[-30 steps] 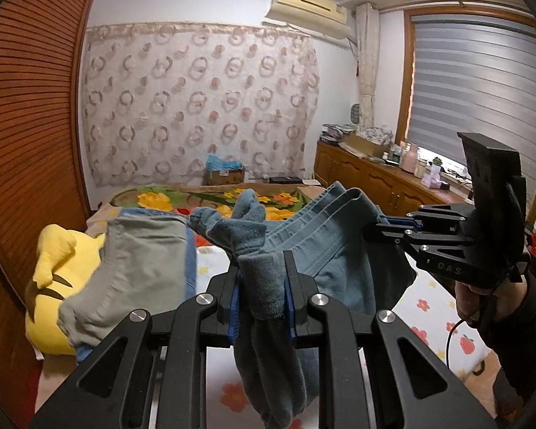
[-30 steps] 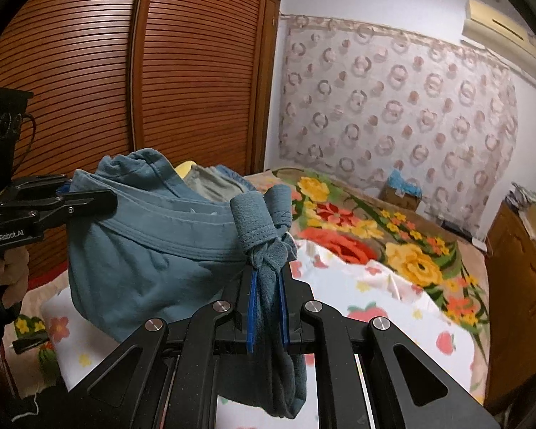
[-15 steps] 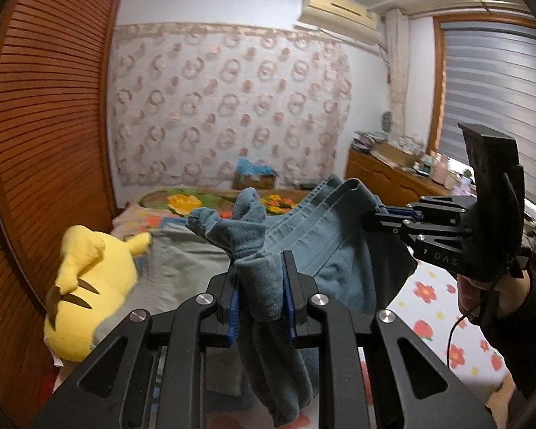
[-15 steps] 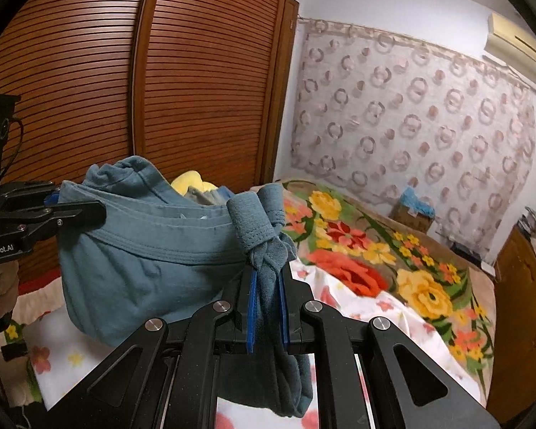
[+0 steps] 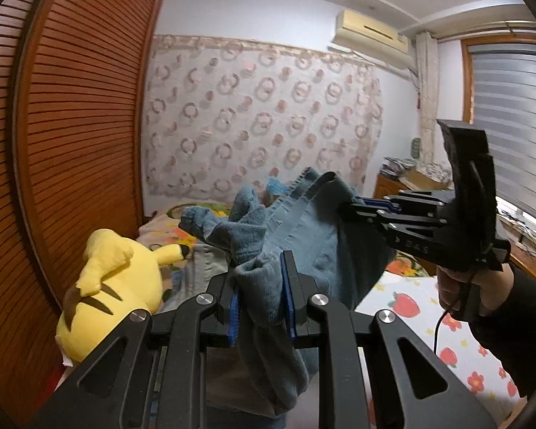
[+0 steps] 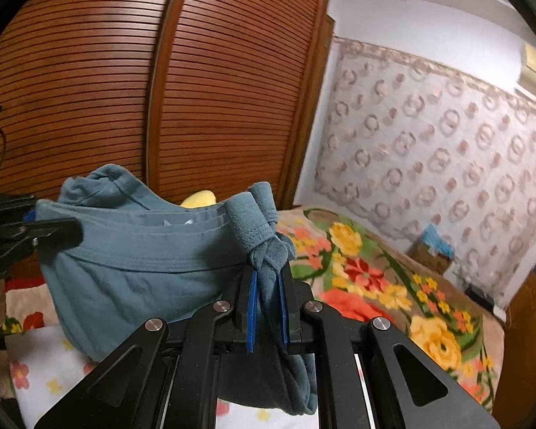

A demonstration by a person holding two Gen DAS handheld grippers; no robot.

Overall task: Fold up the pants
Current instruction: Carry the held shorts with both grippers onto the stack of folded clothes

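Biggest worry here is the grip: both ends of the blue pants (image 5: 303, 236) are bunched into thick wads between the jaws, so if either wad creeps out while the fabric gets pulled taut, that side drops and the fold goes crooked. The left gripper (image 5: 261, 296), bottom center of the left wrist view, is clamped down on a fat clump of waistband with a tail of cloth hanging below it. The right gripper (image 6: 268, 307), bottom center of its own view, is pinched on a knotted-looking bit of the same waistband. The pants hang in the air between the two, sagging like a hammock above the bed (image 6: 393, 286), not lying flat anywhere. Other risk, I'd guess: the legs dangle out of sight underneath, so they could land twisted when lowered. Pose-wise, both tools are held up level and facing roughly toward each other, the right hand (image 5: 461, 289) wrapped around its handle at the right edge of the left view. A yellow plush (image 5: 114, 286) sits lower left, close enough to snag.
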